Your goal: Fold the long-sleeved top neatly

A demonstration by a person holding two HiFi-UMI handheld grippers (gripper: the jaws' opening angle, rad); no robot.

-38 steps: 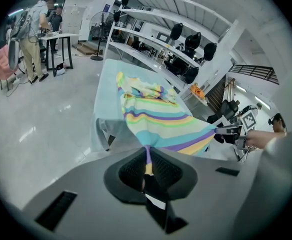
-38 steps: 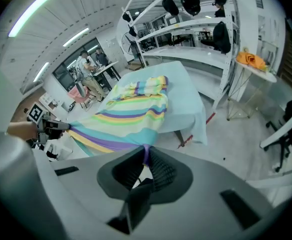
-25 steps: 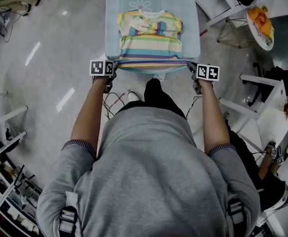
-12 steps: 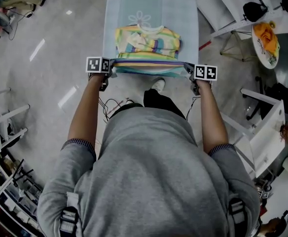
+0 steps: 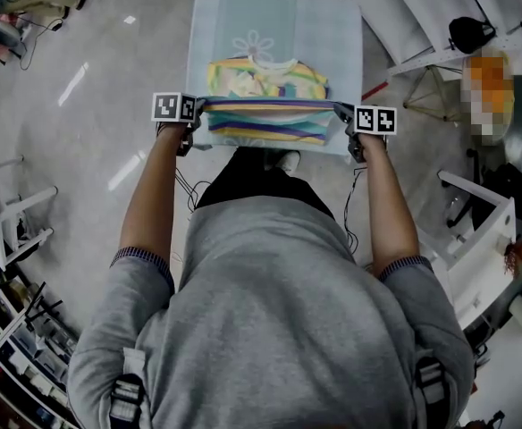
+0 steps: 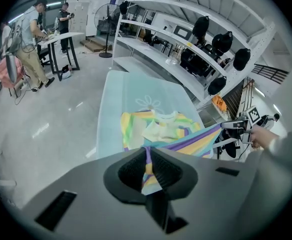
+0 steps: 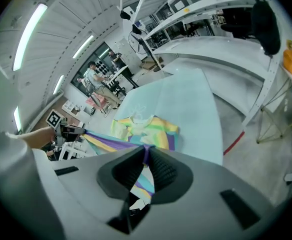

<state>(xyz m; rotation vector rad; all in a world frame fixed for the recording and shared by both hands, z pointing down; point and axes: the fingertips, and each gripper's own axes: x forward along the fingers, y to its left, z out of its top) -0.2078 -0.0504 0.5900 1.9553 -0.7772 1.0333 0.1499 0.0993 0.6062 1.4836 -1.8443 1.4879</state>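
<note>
A striped long-sleeved top [image 5: 265, 79] in yellow, green, teal and purple lies on a pale blue table [image 5: 332, 25], collar toward the far end. Its near hem [image 5: 265, 119] is lifted off the table and stretched taut between my two grippers. My left gripper [image 5: 192, 114] is shut on the hem's left corner; striped cloth [image 6: 148, 171] shows between its jaws. At the other corner my right gripper [image 5: 341, 119] is shut on the hem, with cloth [image 7: 145, 176] pinched between its jaws. The lifted hem hangs over the lower part of the top.
White shelving [image 6: 186, 49] with dark bags runs past the table's right side. A round stand [image 5: 484, 83] with something orange stands at the right. People stand at a table [image 6: 61, 36] far off. Grey floor [image 5: 91, 88] surrounds the table.
Both grippers have carried the hem away from the table's near edge toward the collar, so the lifted strip now covers more of the top.
</note>
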